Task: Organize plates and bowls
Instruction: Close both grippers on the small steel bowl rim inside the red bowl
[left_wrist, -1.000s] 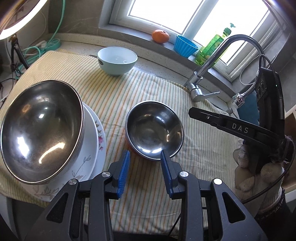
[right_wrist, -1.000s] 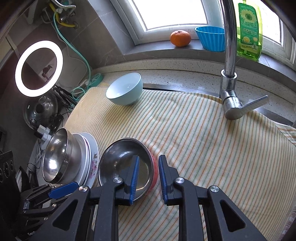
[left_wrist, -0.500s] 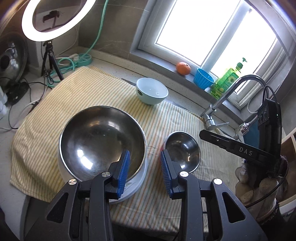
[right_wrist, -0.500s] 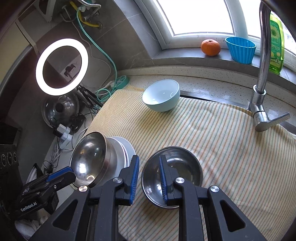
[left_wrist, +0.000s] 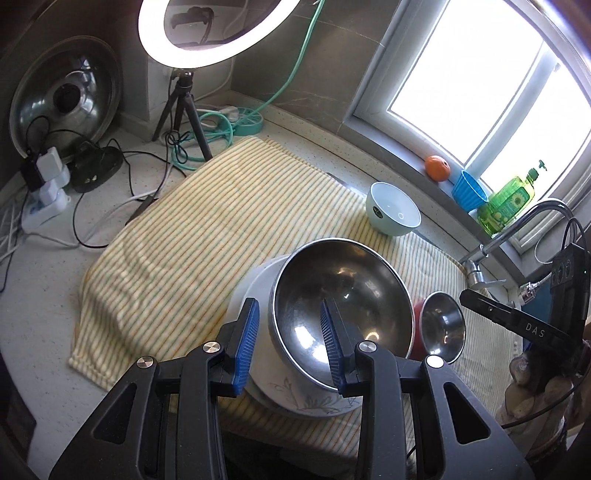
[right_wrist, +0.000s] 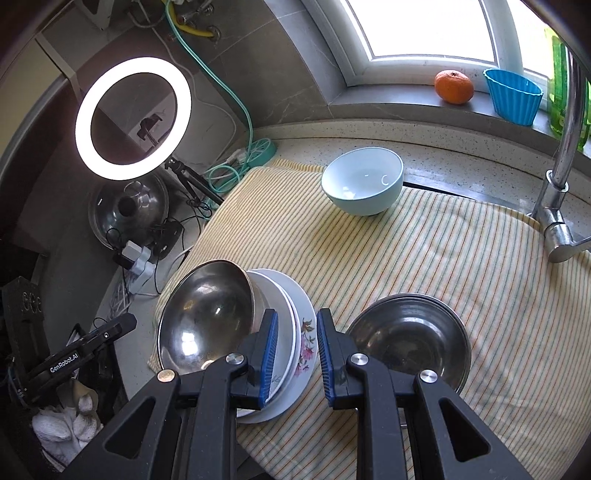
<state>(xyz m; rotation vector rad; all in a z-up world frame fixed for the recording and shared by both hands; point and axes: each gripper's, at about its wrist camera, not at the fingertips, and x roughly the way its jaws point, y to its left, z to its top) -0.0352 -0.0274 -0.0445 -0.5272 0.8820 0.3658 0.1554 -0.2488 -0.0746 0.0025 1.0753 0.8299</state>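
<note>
A large steel bowl (left_wrist: 341, 299) sits on a stack of white floral plates (left_wrist: 314, 404) on a striped cloth (left_wrist: 207, 229). A small steel bowl (left_wrist: 441, 326) stands to its right over something red. A light blue bowl (left_wrist: 393, 214) stands at the back. My left gripper (left_wrist: 290, 345) is open above the large bowl's near left rim. My right gripper (right_wrist: 293, 352) is open above the plates' rim (right_wrist: 304, 338), between the large bowl (right_wrist: 207, 317) and the small steel bowl (right_wrist: 408, 341). The blue bowl (right_wrist: 364, 184) lies far ahead.
A ring light on a tripod (left_wrist: 207, 33), a pot lid (left_wrist: 64, 96), cables and power plugs (left_wrist: 48, 184) lie left of the cloth. A faucet (right_wrist: 563, 155) stands at the right. An orange (right_wrist: 453, 86), a blue cup (right_wrist: 513, 96) and a green soap bottle (left_wrist: 508, 201) sit on the sill.
Both grippers have pulled back and swung left. The left moved from the small steel bowl to over the large bowl. The right moved from the small bowl to over the plates' rim.
</note>
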